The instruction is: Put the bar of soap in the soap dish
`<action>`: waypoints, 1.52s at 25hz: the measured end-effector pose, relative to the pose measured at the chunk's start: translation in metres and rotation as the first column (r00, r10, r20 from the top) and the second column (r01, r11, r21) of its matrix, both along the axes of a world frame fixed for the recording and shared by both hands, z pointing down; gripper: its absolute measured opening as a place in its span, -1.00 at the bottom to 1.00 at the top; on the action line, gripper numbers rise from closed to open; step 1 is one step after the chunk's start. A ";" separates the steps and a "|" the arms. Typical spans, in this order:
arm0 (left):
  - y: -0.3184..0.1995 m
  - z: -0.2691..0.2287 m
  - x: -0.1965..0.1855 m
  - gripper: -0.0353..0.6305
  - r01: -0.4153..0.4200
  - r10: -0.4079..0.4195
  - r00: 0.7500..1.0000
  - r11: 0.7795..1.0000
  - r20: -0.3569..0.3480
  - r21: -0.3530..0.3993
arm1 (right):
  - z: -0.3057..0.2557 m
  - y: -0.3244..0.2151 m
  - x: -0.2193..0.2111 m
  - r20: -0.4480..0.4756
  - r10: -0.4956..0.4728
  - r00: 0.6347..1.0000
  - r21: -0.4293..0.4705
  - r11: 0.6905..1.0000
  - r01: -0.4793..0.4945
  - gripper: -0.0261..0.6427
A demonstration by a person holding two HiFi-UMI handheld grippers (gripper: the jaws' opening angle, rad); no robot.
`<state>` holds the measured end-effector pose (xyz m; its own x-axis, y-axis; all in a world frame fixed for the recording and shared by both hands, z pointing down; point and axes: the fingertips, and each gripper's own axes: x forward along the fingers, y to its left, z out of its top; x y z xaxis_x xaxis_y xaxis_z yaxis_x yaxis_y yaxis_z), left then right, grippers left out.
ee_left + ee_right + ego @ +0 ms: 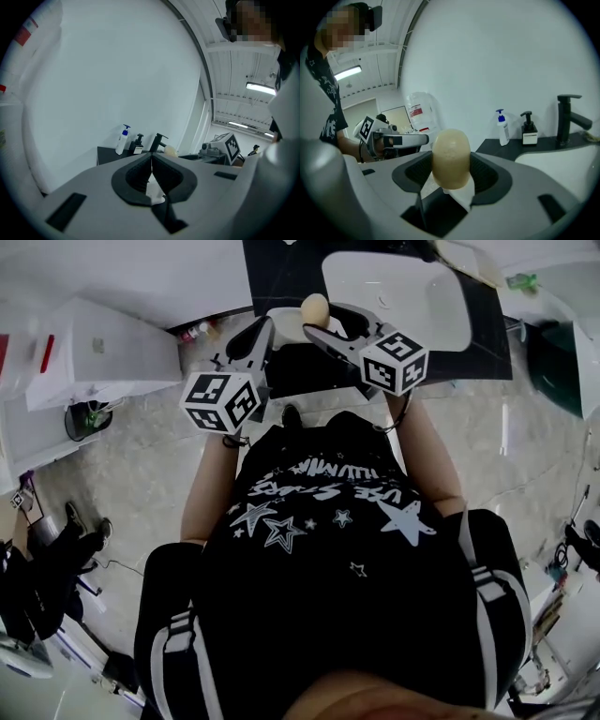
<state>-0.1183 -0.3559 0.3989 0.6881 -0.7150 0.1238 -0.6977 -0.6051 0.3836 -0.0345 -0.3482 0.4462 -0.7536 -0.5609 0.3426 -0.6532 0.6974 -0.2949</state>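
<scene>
The right hand-held gripper (321, 322) squeezes the 1 bar of soap (451, 152) between its jaws, up in the air. The soap stands tall there, its round top poking out. The left hand-held gripper (151, 159) is closed with nothing in it and waits just beside. The sink (562, 161) and the dark table (497, 147) lie ahead to the right, with 1 tap (567, 119) and 2 pump bottles (503, 129). I cannot spot a soap dish.
</scene>
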 end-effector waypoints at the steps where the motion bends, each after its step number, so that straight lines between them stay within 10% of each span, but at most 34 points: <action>1: -0.001 0.002 -0.001 -0.86 0.001 -0.001 1.000 1.000 0.002 -0.002 | 0.003 0.001 -0.002 -0.020 -0.011 1.000 0.003 1.000 0.011 -0.13; 12: -0.005 0.010 -0.003 -0.86 0.077 -0.075 0.996 0.996 0.054 -0.039 | 0.030 -0.002 -0.022 -0.156 -0.232 0.960 -0.007 0.972 0.234 -0.13; 38: -0.021 0.020 -0.004 -0.86 0.309 -0.300 0.948 0.947 0.109 -0.083 | 0.095 -0.011 -0.033 -0.411 -0.571 0.710 -0.146 0.811 0.567 -0.13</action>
